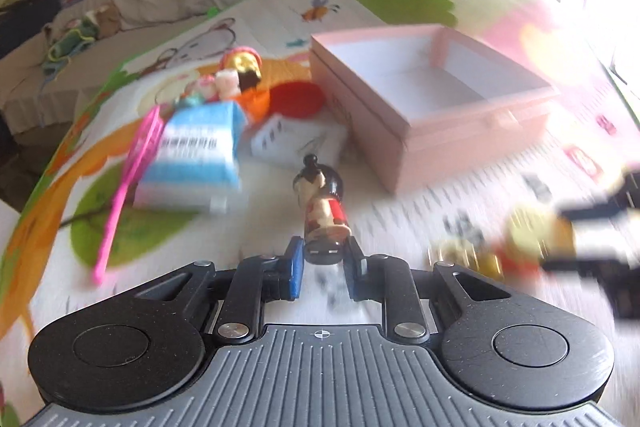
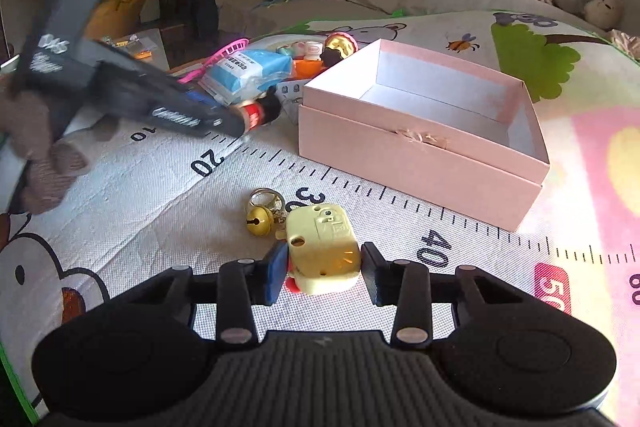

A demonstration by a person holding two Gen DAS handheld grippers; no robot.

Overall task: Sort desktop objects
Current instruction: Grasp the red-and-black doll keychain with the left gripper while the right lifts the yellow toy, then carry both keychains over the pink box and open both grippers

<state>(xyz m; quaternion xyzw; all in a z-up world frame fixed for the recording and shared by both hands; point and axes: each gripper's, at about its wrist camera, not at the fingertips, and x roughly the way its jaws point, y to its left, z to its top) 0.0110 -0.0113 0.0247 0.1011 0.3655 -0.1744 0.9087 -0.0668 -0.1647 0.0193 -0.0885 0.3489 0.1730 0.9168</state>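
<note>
While left gripper (image 1: 324,259) jaws pinch the doll (image 1: 322,215), right gripper (image 2: 325,273) jaws spread around yellow toy (image 2: 322,253), pink box (image 2: 420,155) edge near.

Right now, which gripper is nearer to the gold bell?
Right. The right gripper sits around the yellow toy, just beside the bell. The left gripper holds the doll farther off, near the clutter pile.

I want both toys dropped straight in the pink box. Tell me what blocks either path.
Nothing visible does. The left gripper holds the doll, and only bare mat lies between it and the pink box. The right gripper has the yellow toy between its fingers; the box's near wall faces it unobstructed.
</note>
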